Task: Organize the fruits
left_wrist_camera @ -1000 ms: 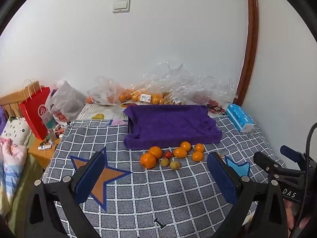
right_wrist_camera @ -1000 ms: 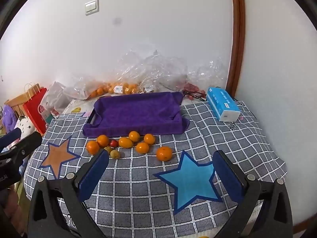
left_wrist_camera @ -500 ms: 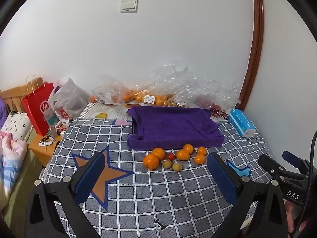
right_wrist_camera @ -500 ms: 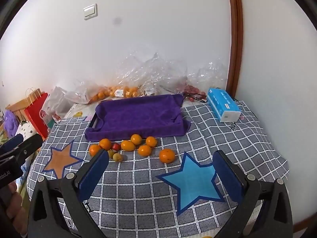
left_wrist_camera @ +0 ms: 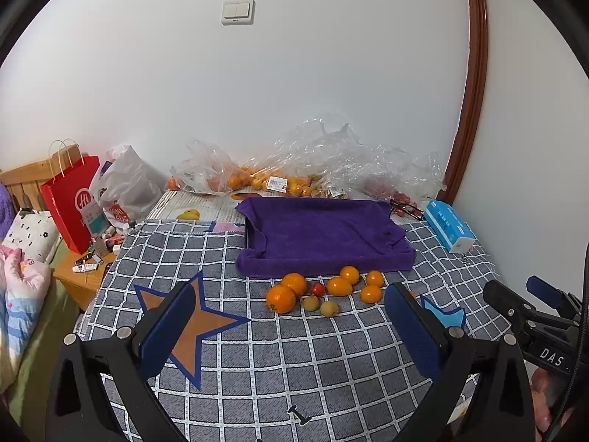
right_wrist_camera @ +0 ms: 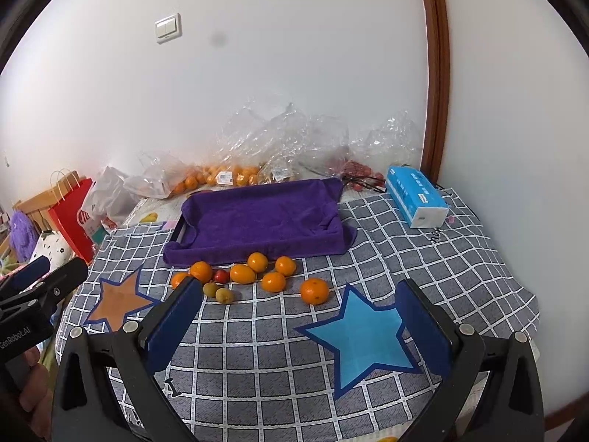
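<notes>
Two fisheye wrist cameras are looking forward over a checked bedspread (left_wrist_camera: 294, 368) toward a white wall. The left wrist view is sitting nearer the orange star (left_wrist_camera: 191, 335), facing the purple tray (left_wrist_camera: 324, 235) from slightly left. The right wrist view is sitting over the blue star (right_wrist_camera: 364, 335), facing the same tray (right_wrist_camera: 261, 217) from the right. Both are sharing the tray, the loose fruits before it, and the blue tissue box (right_wrist_camera: 416, 195) beyond.
</notes>
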A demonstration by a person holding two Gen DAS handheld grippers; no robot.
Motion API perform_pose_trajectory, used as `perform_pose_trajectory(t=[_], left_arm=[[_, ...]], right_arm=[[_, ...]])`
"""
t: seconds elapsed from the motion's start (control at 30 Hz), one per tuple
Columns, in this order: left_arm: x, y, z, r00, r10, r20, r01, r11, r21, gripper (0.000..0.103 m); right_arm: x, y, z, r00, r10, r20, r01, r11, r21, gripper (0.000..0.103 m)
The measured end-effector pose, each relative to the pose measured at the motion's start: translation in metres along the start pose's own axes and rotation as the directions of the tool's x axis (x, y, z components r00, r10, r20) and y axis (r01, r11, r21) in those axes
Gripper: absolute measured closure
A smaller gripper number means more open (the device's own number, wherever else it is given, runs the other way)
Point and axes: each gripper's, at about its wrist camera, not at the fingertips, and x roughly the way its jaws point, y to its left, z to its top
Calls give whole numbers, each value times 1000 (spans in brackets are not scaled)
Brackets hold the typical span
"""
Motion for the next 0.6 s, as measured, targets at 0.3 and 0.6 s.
perform_pose_trajectory(t=[0.3,0.6], left_arm=[[-2,-1,0,1000,-9,6,9,1000,4,0],[-5,2,0,1000,-15,13,15,1000,-1,0]], right_arm=[[-1,2,-2,1000,3,-3,-3,1000,0,0],[0,5,-2,1000,10,-4,-10,1000,-2,0]])
